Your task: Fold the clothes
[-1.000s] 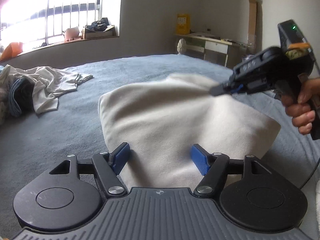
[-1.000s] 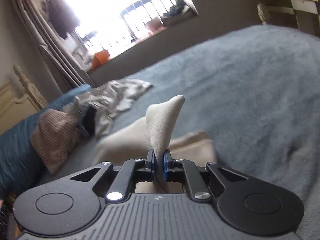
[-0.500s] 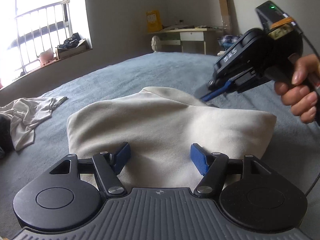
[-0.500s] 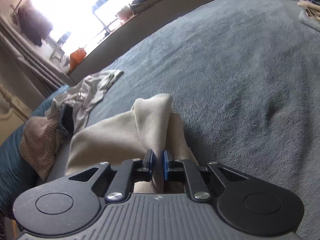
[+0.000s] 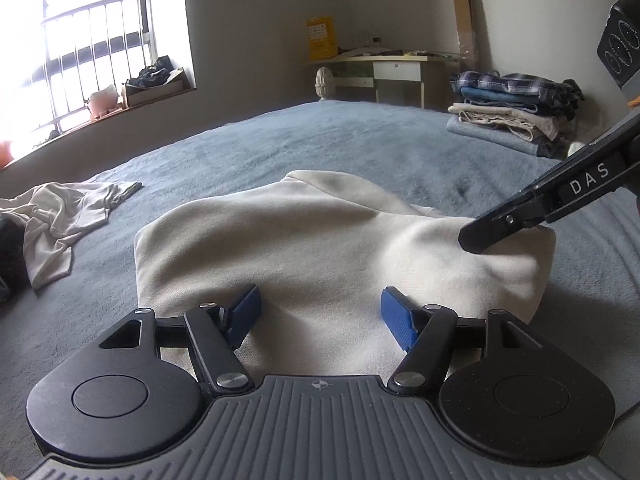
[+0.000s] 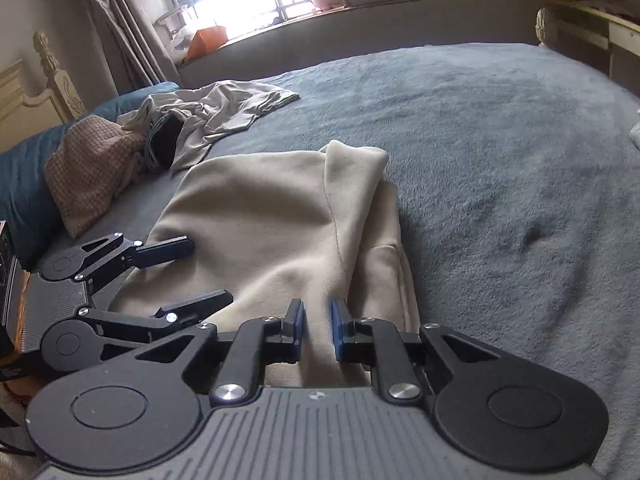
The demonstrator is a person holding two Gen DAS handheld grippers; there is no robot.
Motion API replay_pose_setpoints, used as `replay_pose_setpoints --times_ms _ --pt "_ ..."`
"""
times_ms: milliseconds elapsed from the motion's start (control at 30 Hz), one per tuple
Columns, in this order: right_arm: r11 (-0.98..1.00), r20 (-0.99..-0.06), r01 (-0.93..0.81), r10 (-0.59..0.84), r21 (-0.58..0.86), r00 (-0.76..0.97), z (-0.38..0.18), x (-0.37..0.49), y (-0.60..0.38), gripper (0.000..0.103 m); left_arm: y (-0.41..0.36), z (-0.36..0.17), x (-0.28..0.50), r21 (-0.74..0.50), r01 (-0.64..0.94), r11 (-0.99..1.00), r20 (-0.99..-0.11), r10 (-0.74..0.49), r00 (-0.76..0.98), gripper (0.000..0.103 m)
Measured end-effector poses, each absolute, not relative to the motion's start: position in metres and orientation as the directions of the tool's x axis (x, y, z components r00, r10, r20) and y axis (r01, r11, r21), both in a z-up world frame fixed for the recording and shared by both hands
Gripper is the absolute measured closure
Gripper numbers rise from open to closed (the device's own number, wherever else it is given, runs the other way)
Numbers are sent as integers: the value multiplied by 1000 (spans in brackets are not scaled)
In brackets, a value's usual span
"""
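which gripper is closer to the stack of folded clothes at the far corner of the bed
Right. In the left wrist view the right gripper reaches in from the side of the stack of folded clothes, over the cream garment; the left gripper sits at the garment's near edge, farther back.

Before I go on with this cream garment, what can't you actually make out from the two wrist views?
- Cream garment: its near edge, hidden under each hand-held gripper body in both views.
- Right hand-held gripper: left wrist view shows it only side-on, body cut by the frame edge; fingertip gap hidden there.
- Folded stack: too small to count.
- Crumpled clothes: dark item among them unidentifiable.
- Windowsill: washed out by glare.
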State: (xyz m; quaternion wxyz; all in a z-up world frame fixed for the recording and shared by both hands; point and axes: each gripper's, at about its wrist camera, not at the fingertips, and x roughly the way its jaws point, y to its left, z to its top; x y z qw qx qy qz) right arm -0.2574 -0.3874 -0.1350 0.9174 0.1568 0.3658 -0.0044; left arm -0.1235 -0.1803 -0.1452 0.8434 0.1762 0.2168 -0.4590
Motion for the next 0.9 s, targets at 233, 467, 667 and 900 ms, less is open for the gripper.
replay_pose_setpoints --times_ms 233,467,667,900 --pt "949 -654 127 99 289 750 -149 -250 -399 87 -183 -148 -124 95 838 537 -529 -686 500 35" --pt "873 -612 292 9 390 791 -142 -269 -431 68 -178 -150 -125 86 840 536 -511 -700 499 35" --pt "983 -583 130 -33 126 812 -94 -210 -387 68 -176 -152 -128 88 842 532 -502 -706 499 35" --pt "996 -576 84 -73 -7 814 -97 -131 -355 69 -169 -160 -134 93 847 523 -466 -729 501 35"
